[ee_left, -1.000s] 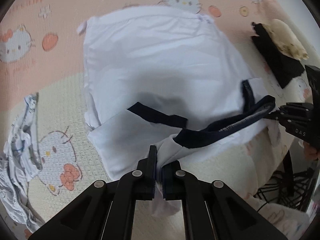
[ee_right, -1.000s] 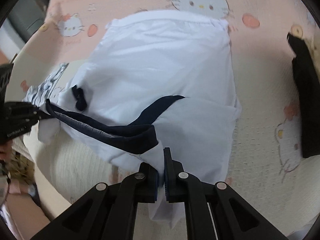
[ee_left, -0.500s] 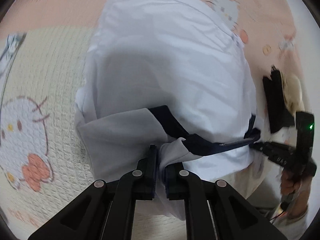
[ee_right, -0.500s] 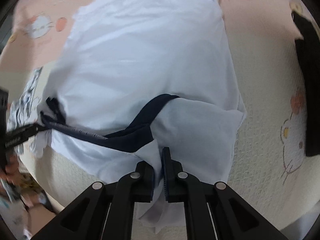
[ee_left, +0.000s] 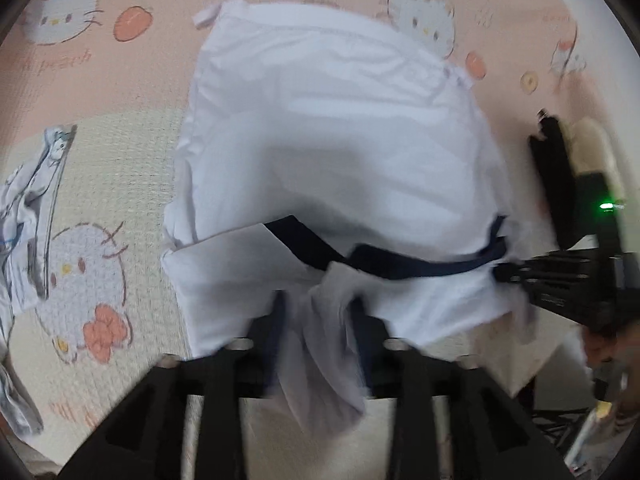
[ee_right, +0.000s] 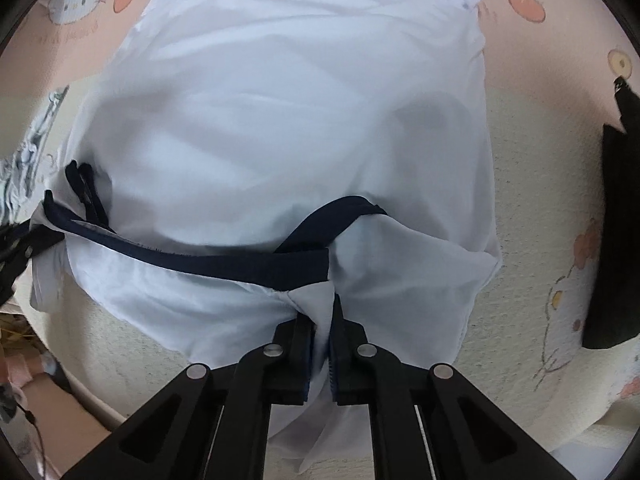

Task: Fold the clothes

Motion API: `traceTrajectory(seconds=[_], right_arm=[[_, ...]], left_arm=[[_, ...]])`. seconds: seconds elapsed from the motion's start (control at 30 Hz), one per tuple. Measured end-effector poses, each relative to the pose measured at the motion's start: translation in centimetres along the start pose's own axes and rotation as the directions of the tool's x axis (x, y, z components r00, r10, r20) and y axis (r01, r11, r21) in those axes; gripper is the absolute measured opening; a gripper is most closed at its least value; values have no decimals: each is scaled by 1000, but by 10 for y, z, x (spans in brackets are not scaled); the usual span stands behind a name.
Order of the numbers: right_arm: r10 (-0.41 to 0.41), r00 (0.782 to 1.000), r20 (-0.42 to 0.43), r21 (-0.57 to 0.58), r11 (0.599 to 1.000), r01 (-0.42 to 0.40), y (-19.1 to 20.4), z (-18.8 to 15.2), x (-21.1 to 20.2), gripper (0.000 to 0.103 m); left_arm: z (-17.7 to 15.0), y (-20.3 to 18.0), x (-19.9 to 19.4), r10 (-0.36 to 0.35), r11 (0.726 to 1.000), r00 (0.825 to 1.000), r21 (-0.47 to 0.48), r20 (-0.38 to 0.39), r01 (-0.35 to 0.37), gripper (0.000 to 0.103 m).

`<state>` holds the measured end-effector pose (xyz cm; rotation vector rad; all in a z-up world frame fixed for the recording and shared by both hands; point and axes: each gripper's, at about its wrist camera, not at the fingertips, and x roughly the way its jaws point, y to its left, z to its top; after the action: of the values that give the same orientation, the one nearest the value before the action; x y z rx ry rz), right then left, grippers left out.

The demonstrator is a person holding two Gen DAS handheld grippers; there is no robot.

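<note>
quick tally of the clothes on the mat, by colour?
White: 1, the white garment with navy trim, on the cartoon-cat mat
Black: 1, the black folded item
Pale printed: 1, the crumpled printed garment
Total: 3

White shirt in right claw

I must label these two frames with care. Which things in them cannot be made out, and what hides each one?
- Left wrist view: left gripper is motion-blurred; its jaws have just been opening, with the white garment between them; contact unclear.
- Left wrist view: dark item at the right is partly hidden by the right gripper.
- Right wrist view: patterned cloth is cut off by the left edge.
</note>
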<state>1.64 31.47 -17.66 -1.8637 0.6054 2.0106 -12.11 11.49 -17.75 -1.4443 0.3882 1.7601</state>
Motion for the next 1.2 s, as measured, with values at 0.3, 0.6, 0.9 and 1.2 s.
traceTrajectory(seconds=[0.3, 0.6, 0.9, 1.2], right_arm=[[80, 991, 106, 11, 997, -82, -16, -13, -11, 12], [21, 944, 328, 88, 995, -52, -29, -66, -49, 75], [-21, 855, 518, 113, 993, -44, -1, -117, -74, 75], [-155, 810, 565, 118, 987, 107, 5, -165, -52, 75]], left_arm=[[-25, -15, -21, 106, 993, 991, 47, 82, -110, 69], [-56, -18, -12, 185, 978, 977, 76, 103, -193, 69], [-82, -6, -16, 183, 982, 973, 17, 137, -187, 69], [-89, -1, -14, 169, 986, 972, -17, 165, -168, 69]])
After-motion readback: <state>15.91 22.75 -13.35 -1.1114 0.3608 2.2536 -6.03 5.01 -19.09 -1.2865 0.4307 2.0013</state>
